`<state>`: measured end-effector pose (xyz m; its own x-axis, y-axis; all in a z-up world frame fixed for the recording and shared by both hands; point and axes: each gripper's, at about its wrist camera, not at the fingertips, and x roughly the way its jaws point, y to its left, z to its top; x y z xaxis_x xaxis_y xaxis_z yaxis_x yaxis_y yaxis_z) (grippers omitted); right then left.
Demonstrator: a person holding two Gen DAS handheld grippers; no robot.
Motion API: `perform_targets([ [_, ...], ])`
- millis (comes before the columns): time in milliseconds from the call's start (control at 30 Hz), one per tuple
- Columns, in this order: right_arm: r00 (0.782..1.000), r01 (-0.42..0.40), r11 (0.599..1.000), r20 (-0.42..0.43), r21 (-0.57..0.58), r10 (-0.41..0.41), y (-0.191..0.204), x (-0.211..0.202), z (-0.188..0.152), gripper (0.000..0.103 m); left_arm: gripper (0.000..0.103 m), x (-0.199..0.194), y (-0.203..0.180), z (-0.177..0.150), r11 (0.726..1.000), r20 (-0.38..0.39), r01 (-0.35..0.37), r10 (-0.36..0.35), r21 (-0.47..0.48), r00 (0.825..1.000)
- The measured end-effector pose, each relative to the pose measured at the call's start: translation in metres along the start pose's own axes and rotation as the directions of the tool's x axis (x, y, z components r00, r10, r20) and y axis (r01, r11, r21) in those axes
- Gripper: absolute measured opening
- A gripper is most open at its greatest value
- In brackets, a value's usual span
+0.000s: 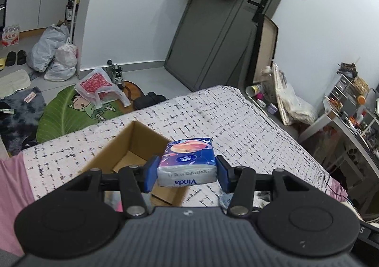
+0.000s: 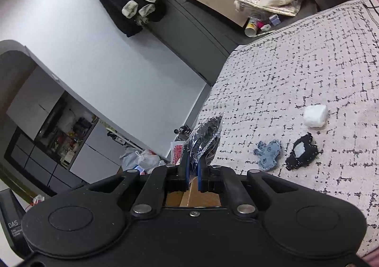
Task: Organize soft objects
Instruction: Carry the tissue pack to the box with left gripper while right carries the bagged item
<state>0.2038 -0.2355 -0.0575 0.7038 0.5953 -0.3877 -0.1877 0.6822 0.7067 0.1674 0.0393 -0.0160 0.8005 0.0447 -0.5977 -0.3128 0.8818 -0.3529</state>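
While clamped across its short sides by the left gripper (image 1: 187, 173), the tissue pack (image 1: 187, 162) hangs above the cardboard box (image 1: 132, 148): light, squashy, slick-wrapped. Right gripper (image 2: 193, 172) pinches a crinkly plastic bag (image 2: 206, 135).

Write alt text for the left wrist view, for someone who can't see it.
The left gripper holds a blue Vinda tissue pack between its blue-padded fingers, raised over a bed with a black-flecked white cover. An open, apparently empty cardboard box sits on the bed just behind and left of the pack. Beyond are a cluttered floor and a grey door.
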Motion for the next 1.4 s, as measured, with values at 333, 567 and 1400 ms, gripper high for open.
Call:
perform_targets([
  [333, 1.0, -0.014, 0.999, -0.028, -0.05, 0.013, 0.017, 0.021, -0.011, 0.006, 0.05, 0.011, 0.036, 0.011, 0.999, -0.005, -0.021, 0.02, -0.036, 1.0],
  [567, 0.998, -0.024, 0.996, -0.06, -0.09, 0.019, 0.031, 0.038, -0.025, 0.006, 0.05, 0.027, 0.054, 0.008, 0.997, -0.031, -0.043, 0.041, -0.068, 0.999],
  [1400, 0.983, 0.004, 0.97, -0.175, -0.243, -0.048, 0.053, 0.093, -0.068, 0.008, 0.059, 0.076, 0.094, -0.01, 0.983, -0.141, -0.085, 0.062, -0.164, 0.988],
])
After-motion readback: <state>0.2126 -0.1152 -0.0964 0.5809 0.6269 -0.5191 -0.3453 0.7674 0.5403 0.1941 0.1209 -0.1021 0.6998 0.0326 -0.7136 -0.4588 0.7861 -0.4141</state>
